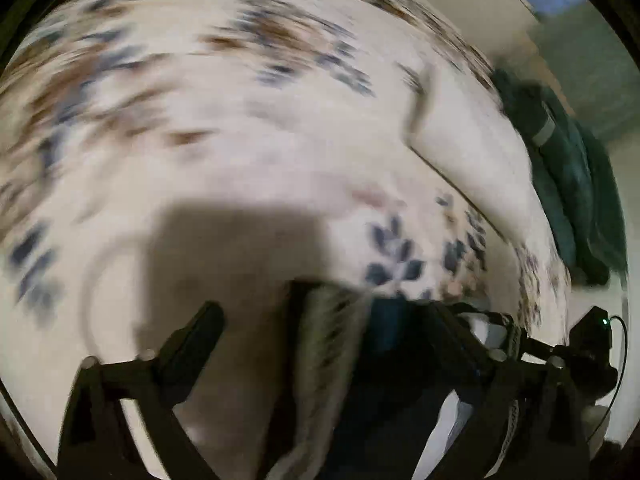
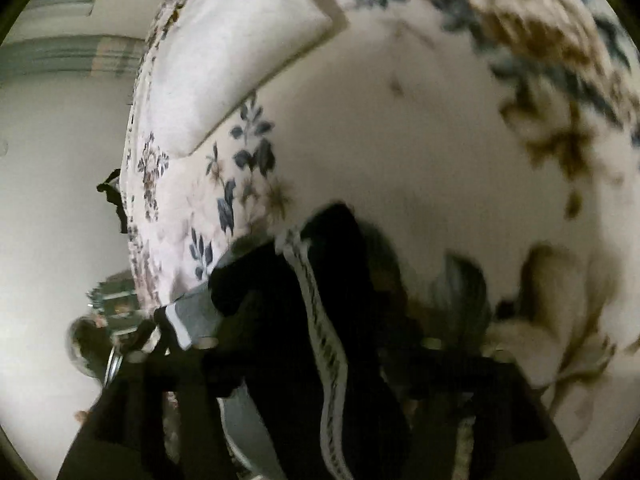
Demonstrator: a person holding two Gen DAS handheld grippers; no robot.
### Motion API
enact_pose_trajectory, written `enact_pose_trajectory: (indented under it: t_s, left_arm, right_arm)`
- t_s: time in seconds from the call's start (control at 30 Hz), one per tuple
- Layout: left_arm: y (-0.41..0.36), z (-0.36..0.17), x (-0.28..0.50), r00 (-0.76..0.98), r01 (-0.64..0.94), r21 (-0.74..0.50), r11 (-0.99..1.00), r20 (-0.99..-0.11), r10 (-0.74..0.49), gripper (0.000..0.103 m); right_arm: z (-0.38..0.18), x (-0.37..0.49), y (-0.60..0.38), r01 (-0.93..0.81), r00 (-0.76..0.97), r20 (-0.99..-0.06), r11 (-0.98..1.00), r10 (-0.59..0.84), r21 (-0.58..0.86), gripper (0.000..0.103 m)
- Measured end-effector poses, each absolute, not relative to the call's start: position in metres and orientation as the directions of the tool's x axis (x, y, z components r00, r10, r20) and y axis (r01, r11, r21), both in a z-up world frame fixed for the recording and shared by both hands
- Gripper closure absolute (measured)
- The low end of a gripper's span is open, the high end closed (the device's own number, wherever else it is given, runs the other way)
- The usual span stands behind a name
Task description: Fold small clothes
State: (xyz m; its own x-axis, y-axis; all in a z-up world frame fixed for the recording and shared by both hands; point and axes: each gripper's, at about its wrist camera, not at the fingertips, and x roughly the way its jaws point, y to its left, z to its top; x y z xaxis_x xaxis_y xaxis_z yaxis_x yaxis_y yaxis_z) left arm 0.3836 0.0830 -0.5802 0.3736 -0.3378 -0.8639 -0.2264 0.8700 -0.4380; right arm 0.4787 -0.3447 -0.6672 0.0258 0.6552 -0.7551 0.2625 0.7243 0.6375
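Left gripper [image 1: 320, 320] jaws apart, dark trimmed garment [image 1: 320, 360] hanging between; right gripper [image 2: 316, 340] grip, I cannot tell. Garment over floral bedspread [image 1: 240, 140]. I'd lower slowly, lay flat, align edges.

Everything rests on a bed spread with a white floral bedsheet [image 1: 248, 152], printed with dark blue leaves and brown blossoms. A plain white pillow [image 2: 236, 56] lies on it near the edge, one corner pointing inward over the print. A dark garment with a white patterned band [image 2: 320, 320] lies draped on the sheet in front of the pillow, bunched in folds. At the bed's far edge, just beside the pillow, sits a heap of dark teal cloth [image 1: 560, 168], too blurred to name further.
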Motion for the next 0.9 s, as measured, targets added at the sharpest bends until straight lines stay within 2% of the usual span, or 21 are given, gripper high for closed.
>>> enact_pose_trajectory:
  t_s: [0.03,0.07,0.1,0.13,0.17,0.27,0.33,0.4,0.43,0.47,0.5,0.53,0.57,0.6,0.63,0.7,0.73,0.77,0.9]
  left_arm:
    - [0.077,-0.583,0.392,0.356,-0.202,-0.435,0.878,-0.867,-0.348,0.07]
    - [0.071,-0.586,0.397,0.332,-0.18,-0.424,0.888,-0.876,-0.351,0.08]
    - [0.067,-0.586,0.402,0.326,-0.171,-0.415,0.894,-0.88,-0.346,0.082]
    - [0.067,-0.583,0.403,0.336,-0.164,-0.42,0.893,-0.875,-0.349,0.085]
    - [0.07,-0.581,0.404,0.342,-0.175,-0.428,0.887,-0.871,-0.352,0.087]
    - [0.084,-0.587,0.422,0.363,-0.231,-0.475,0.849,-0.852,-0.378,0.093]
    - [0.088,-0.59,0.429,0.364,-0.237,-0.482,0.844,-0.849,-0.383,0.093]
    - [0.088,-0.584,0.43,0.363,-0.233,-0.499,0.835,-0.841,-0.401,0.093]
    - [0.088,-0.58,0.428,0.361,-0.232,-0.519,0.823,-0.831,-0.423,0.091]
    - [0.089,-0.577,0.425,0.356,-0.239,-0.525,0.817,-0.83,-0.429,0.09]
    - [0.091,-0.572,0.418,0.358,-0.248,-0.528,0.812,-0.829,-0.43,0.087]
    - [0.095,-0.565,0.408,0.371,-0.256,-0.536,0.804,-0.823,-0.431,0.075]
    - [0.099,-0.559,0.395,0.392,-0.261,-0.545,0.797,-0.814,-0.429,0.055]
    - [0.102,-0.555,0.387,0.406,-0.263,-0.55,0.792,-0.808,-0.427,0.043]
    - [0.104,-0.55,0.373,0.426,-0.267,-0.556,0.787,-0.801,-0.421,0.034]
    - [0.106,-0.549,0.348,0.429,-0.284,-0.551,0.785,-0.805,-0.409,0.035]
    - [0.106,-0.551,0.338,0.422,-0.295,-0.546,0.784,-0.811,-0.406,0.035]
    - [0.106,-0.552,0.331,0.417,-0.303,-0.542,0.784,-0.815,-0.403,0.035]
    - [0.105,-0.561,0.291,0.387,-0.349,-0.531,0.772,-0.832,-0.398,0.034]
  right_arm:
    - [-0.674,0.476,-0.343,0.272,-0.013,-0.743,0.717,0.669,0.641,0.04]
    - [-0.677,0.474,-0.341,0.269,-0.03,-0.731,0.71,0.682,0.651,0.04]
    - [-0.676,0.472,-0.34,0.256,-0.019,-0.724,0.703,0.69,0.663,0.041]
    - [-0.674,0.471,-0.338,0.239,-0.004,-0.724,0.704,0.689,0.669,0.058]
    - [-0.671,0.471,-0.338,0.229,-0.001,-0.737,0.717,0.676,0.658,0.094]
    - [-0.661,0.471,-0.348,0.241,0.075,-0.792,0.76,0.605,0.603,0.094]
    - [-0.664,0.47,-0.347,0.242,0.07,-0.803,0.77,0.592,0.59,0.094]
    - [-0.67,0.465,-0.348,0.275,0.013,-0.774,0.742,0.633,0.612,0.09]
    - [-0.67,0.461,-0.352,0.29,-0.002,-0.767,0.735,0.642,0.614,0.082]
    - [-0.667,0.455,-0.358,0.3,-0.019,-0.769,0.737,0.639,0.605,0.061]
    - [-0.663,0.445,-0.366,0.301,-0.023,-0.769,0.739,0.638,0.604,0.05]
    - [-0.66,0.435,-0.372,0.297,-0.023,-0.771,0.741,0.637,0.603,0.037]
    - [-0.661,0.419,-0.378,0.301,-0.05,-0.765,0.74,0.642,0.601,0.033]
    - [-0.666,0.409,-0.382,0.312,-0.083,-0.757,0.738,0.648,0.598,0.031]
    - [-0.673,0.398,-0.382,0.323,-0.119,-0.743,0.733,0.659,0.598,0.03]
    - [-0.686,0.372,-0.382,0.354,-0.154,-0.692,0.693,0.705,0.628,0.03]
    - [-0.684,0.36,-0.383,0.36,-0.112,-0.671,0.659,0.733,0.66,0.049]
    - [-0.681,0.354,-0.383,0.362,-0.086,-0.66,0.641,0.746,0.677,0.098]
    - [-0.66,0.331,-0.398,0.437,0.027,-0.659,0.584,0.751,0.684,0.098]
